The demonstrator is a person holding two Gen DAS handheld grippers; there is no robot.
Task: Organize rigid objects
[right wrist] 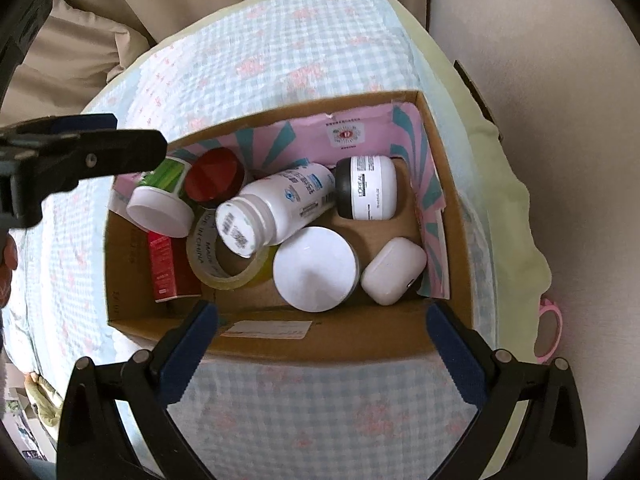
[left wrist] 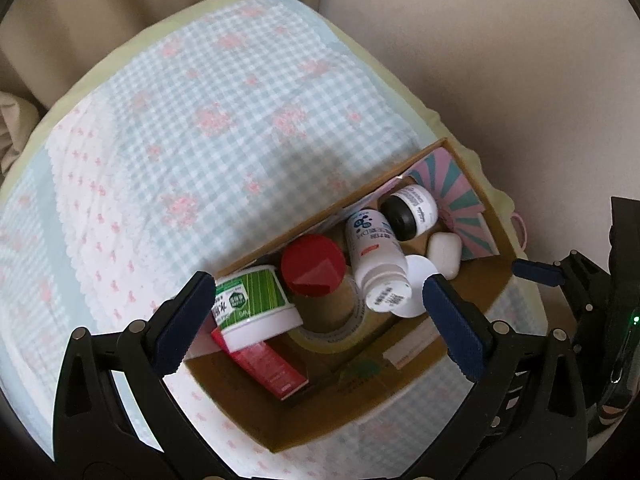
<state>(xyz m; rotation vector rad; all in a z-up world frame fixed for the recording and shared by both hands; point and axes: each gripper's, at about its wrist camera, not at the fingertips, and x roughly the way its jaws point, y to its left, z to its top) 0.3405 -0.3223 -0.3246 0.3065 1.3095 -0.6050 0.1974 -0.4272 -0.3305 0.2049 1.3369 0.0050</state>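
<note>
A cardboard box (right wrist: 280, 336) sits on a checked cloth and holds several items: a green-labelled white jar (left wrist: 252, 308), a red-lidded jar (left wrist: 313, 265), a white bottle (right wrist: 276, 208) lying down, a black-and-white jar (right wrist: 366, 193), a white round lid (right wrist: 316, 268), a white earbud case (right wrist: 394, 271), a tape roll (right wrist: 224, 268) and a red carton (right wrist: 164, 268). My left gripper (left wrist: 316, 312) is open above the box, with the green jar next to its left finger. My right gripper (right wrist: 322, 328) is open and empty over the box's near wall.
The box stands on a cushion covered in blue-and-white checked cloth (left wrist: 200, 120), with beige upholstery behind. A pink ring-shaped object (right wrist: 550, 332) lies off the cushion's right edge. My left gripper's finger (right wrist: 92, 156) shows at the left in the right wrist view.
</note>
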